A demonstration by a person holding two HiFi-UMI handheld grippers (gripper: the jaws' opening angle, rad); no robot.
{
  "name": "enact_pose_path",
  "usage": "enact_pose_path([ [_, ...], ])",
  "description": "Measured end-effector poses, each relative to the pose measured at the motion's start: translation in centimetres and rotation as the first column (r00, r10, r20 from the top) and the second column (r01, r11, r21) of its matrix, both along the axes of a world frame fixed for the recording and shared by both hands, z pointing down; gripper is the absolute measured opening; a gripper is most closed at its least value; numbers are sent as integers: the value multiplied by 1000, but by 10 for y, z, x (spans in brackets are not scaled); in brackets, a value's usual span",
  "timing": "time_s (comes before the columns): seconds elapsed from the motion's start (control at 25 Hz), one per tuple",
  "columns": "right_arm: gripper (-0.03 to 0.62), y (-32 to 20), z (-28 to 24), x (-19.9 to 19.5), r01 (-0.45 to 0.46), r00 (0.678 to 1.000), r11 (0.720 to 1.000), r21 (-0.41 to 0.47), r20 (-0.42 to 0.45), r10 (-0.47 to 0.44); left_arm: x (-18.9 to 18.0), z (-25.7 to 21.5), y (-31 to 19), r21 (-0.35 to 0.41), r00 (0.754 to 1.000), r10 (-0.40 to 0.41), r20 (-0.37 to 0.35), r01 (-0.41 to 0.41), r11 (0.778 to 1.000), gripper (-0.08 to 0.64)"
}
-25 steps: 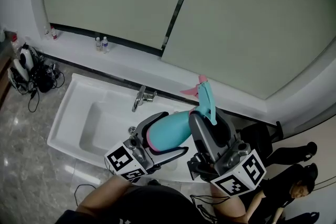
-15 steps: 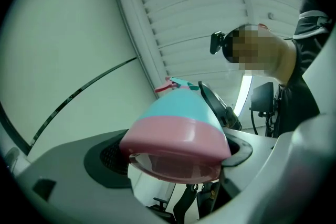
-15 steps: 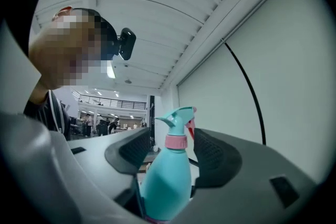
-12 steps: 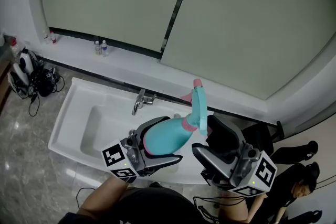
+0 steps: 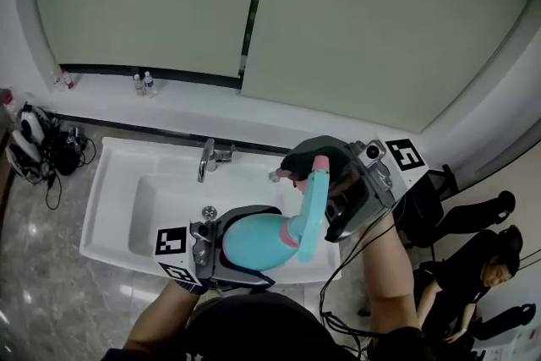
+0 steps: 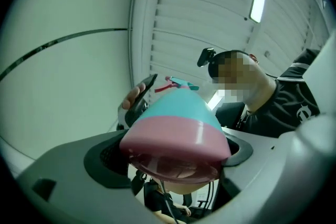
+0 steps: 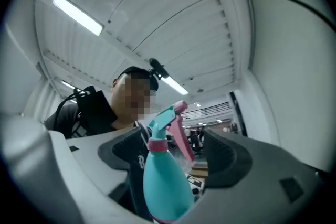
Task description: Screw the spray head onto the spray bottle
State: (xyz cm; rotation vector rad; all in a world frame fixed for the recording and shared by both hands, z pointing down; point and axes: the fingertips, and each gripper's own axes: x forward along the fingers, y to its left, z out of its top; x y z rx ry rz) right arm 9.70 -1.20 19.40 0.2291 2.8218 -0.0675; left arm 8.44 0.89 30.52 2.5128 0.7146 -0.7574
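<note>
A teal spray bottle [image 5: 254,239] with a pink base lies tilted over the sink's front edge. Its teal spray head [image 5: 311,200] with a pink nozzle sits on the neck. My left gripper [image 5: 269,248] is shut on the bottle's lower body; in the left gripper view the pink base [image 6: 176,136] fills the gap between the jaws. My right gripper [image 5: 308,199] reaches in from the far right and is open, its jaws having just been opening. In the right gripper view the bottle [image 7: 165,186] and spray head [image 7: 164,124] stand between the pads [image 7: 227,150], touching neither.
A white sink [image 5: 118,207] with a chrome faucet [image 5: 210,156] lies below the bottle. Two small bottles [image 5: 142,83] stand on the window ledge. Cables and devices [image 5: 38,148] lie on the floor at left. A person in black [image 5: 473,275] sits at lower right.
The right gripper let go of the spray head, opened wide and swung from the near right round to the far side. The left gripper carried the bottle lower and tilted it.
</note>
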Motion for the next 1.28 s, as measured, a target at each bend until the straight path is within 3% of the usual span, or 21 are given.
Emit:
enact_pose_path([
  [0.12, 345, 21, 0, -12, 134, 989, 985, 110, -76, -126, 13, -1, 15, 5, 998, 63, 16, -63, 998, 471],
  [0.32, 321, 32, -2, -19, 178, 980, 964, 198, -128, -154, 12, -4, 7, -57, 992, 123, -3, -123, 991, 471],
  [0.4, 213, 30, -3, -18, 160, 982, 967, 197, -128, -137, 11, -5, 0, -84, 992, 126, -16, -127, 988, 471],
  [0.48, 167, 24, -1, -18, 127, 985, 973, 191, -138, -101, 10, -3, -4, -93, 993, 120, -21, -122, 988, 471],
  [0.68, 141, 10, 4, -23, 14, 984, 983, 181, -179, 19, 10, 3, -15, -82, 997, 81, -18, -82, 993, 471],
  [0.8, 140, 2, 4, -26, -106, 970, 975, 194, -197, 144, 7, 4, -23, -63, 1000, 4, -3, -4, 998, 471],
  [0.92, 140, -11, 5, -27, -278, 930, 937, 209, -184, 317, 3, 4, -37, -49, 995, -103, 8, 103, 993, 471],
  [1.04, 140, -28, 2, -23, -444, 874, 876, 188, -128, 470, 3, 2, -53, -36, 974, -227, 17, 227, 973, 471],
  [1.16, 140, -41, -1, -17, -579, 802, 803, 139, -80, 592, 4, -1, -65, -9, 930, -366, 36, 366, 930, 471],
  [1.28, 140, -54, 10, -8, -693, 715, 719, 59, -78, 695, 3, 3, -78, 44, 859, -507, 70, 505, 862, 471],
])
